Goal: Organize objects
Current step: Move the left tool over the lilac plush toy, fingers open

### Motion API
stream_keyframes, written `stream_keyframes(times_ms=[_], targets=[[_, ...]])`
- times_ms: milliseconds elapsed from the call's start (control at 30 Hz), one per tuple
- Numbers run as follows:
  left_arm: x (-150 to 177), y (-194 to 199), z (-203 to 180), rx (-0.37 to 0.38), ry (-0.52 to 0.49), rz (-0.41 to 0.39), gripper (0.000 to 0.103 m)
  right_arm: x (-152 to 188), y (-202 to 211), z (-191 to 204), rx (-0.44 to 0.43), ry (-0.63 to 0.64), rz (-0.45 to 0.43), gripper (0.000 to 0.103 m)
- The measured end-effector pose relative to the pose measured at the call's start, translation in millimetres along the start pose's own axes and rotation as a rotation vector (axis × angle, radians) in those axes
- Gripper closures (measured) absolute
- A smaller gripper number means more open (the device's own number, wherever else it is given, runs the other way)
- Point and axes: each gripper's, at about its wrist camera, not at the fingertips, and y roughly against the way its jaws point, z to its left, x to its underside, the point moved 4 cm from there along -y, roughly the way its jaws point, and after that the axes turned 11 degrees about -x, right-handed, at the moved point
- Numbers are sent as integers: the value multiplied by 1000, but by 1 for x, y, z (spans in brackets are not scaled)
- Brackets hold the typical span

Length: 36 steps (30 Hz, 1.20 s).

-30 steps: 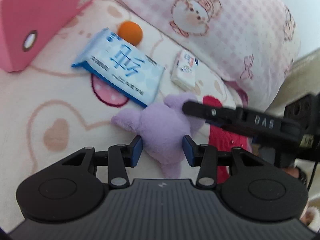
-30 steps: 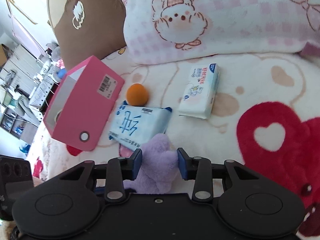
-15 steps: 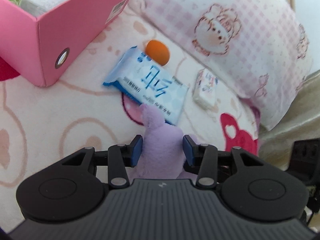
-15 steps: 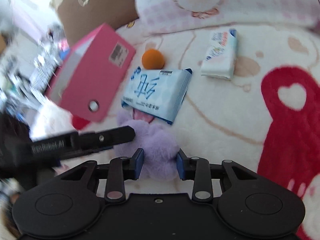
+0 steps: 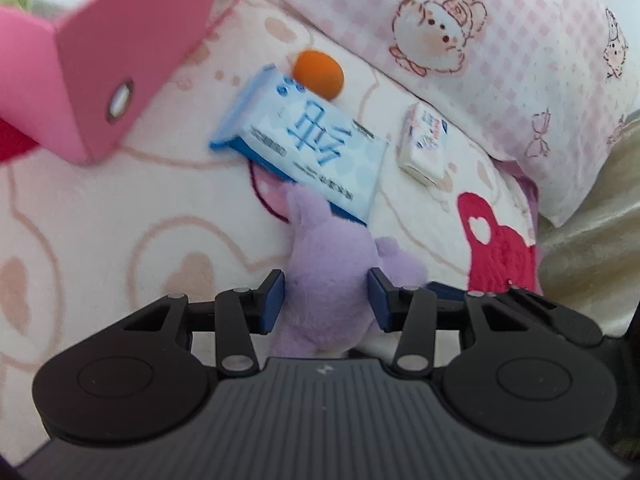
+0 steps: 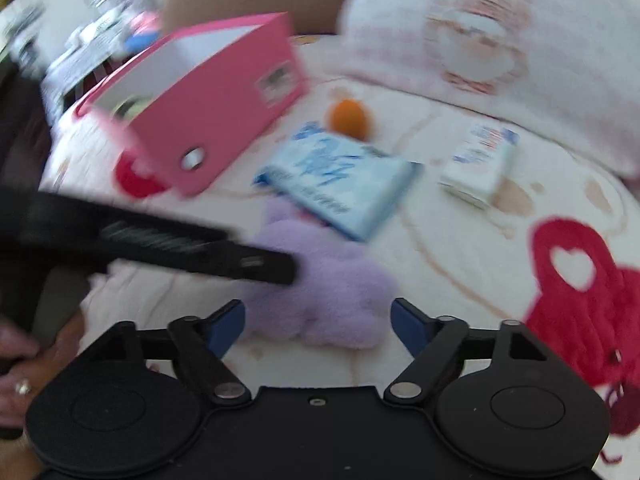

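Note:
A purple plush toy [image 5: 320,256] lies on a cream blanket with heart prints. My left gripper [image 5: 325,302] is shut on it, both blue pads pressing into the fur. In the right wrist view the same toy [image 6: 320,296] sits between the wide-apart pads of my right gripper [image 6: 318,320], whose jaws are opening and do not press on it. The left gripper's black finger [image 6: 256,266] reaches in from the left onto the toy. A pink box [image 5: 112,52] stands open at the upper left, also seen in the blurred right wrist view [image 6: 208,92].
A blue tissue pack [image 5: 304,140], an orange ball [image 5: 319,73] and a small white tissue pack [image 5: 424,144] lie beyond the toy. A pink checked pillow [image 5: 460,40] borders the far side. A person's hand [image 6: 16,360] holds the left gripper at the lower left.
The right gripper's jaws have spread apart and let go of the plush toy, and its view has swung and blurred. The left gripper keeps its grip on the toy.

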Motion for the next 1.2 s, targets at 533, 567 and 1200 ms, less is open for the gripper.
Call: stream_keyframes(times_ms=[533, 567, 1200], targets=[[4, 12, 2, -100, -37, -35, 47, 2, -32, -5, 77, -30, 55, 11], [3, 12, 2, -84, -38, -35, 54, 2, -32, -4, 77, -28, 52, 11], [2, 4, -12, -84, -100, -27, 66, 0, -38, 0, 89, -52, -4, 18]])
